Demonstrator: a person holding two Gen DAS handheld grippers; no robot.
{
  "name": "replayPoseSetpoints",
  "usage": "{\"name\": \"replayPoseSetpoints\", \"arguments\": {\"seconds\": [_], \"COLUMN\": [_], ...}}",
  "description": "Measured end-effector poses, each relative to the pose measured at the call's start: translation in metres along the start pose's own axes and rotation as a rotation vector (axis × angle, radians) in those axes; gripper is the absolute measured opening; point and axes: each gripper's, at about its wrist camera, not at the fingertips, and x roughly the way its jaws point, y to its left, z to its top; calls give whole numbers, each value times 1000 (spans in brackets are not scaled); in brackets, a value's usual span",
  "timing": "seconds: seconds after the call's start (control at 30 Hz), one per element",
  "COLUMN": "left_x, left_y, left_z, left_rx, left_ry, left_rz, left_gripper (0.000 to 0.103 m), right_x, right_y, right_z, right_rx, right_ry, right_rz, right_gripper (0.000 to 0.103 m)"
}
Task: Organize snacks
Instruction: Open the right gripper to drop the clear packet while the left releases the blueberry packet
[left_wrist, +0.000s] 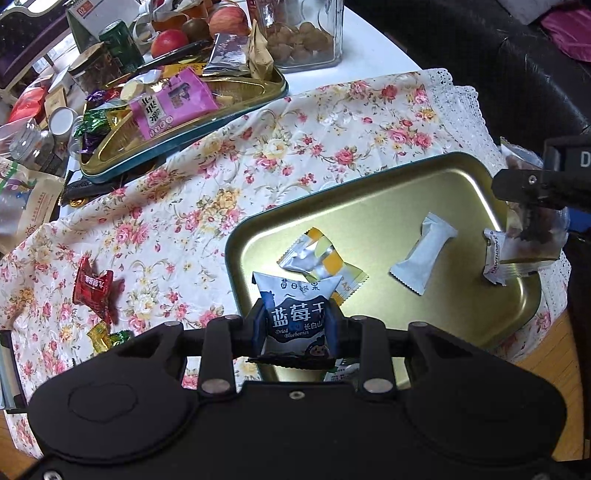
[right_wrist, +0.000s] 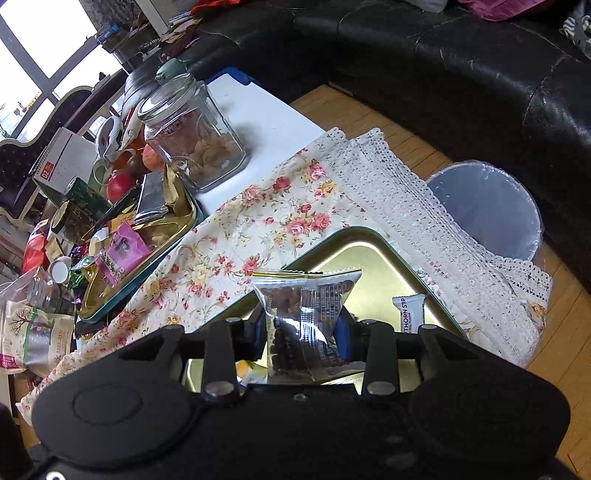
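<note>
Blueberry packet (left_wrist: 295, 314) is pinched upright in your left gripper (left_wrist: 295, 321), jaws closed snug on its lower half, top edge sticking up past the fingertips. It's hanging right over the near-left corner of the gold tray (left_wrist: 369, 192), so the drop spot is basically straight down and a touch forward. Your right gripper (right_wrist: 306, 328) is closed too, clamped on a clear packet of dark dried fruit (right_wrist: 306, 295), and from the left camera it sits over the tray's far right edge.

So honestly both hands are at the tray, each at its own end. Inside it already: a yellow-and-silver packet (left_wrist: 321, 262) just beyond the blueberries, a plain white packet (left_wrist: 424, 254) in the middle lying on a diagonal, and a hawthorn strip (left_wrist: 495, 258) near your right hand.

Leftovers are the red candy (left_wrist: 92, 291) and a small yellow-green one (left_wrist: 107, 338) on the floral cloth (left_wrist: 295, 122), well off to your left, so the left hand is the closer one for those.
</note>
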Motion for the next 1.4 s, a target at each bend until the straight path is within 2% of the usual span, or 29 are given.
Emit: {"name": "replayPoseSetpoints", "arguments": {"seconds": [0.17, 0.37, 0.47, 0.67, 0.8, 0.87, 1.03, 1.4], "left_x": [4, -6, -8, -5, -4, -5, -6, -8], "left_y": [-4, -11, -13, -8, -6, -6, -6, 12], "left_z": [3, 2, 3, 3, 3, 3, 3, 4], "left_rx": [-3, 34, 35, 16, 10, 10, 11, -33], "left_ry": [11, -12, -25, -7, -2, -4, -4, 3], "left_rz": [-21, -145, -136, -124, -118, -117, -120, -90], "left_gripper": [40, 46, 50, 50, 50, 50, 50, 50], "right_x": [-2, -3, -3, 1, 0, -1, -6, -3], "right_y": [-9, -16, -16, -19, -19, -20, -17, -1], "right_z": [2, 4, 4, 3, 3, 4, 5, 2], "right_rx": [15, 33, 38, 60, 69, 72, 57, 54], "right_ry": [-8, -8, 6, 40, 28, 24, -14, 21], "right_rz": [-11, -10, -5, -16, -28, -23, -31, -3], "right_gripper": [38, 38, 39, 41, 42, 46, 49, 49]}}
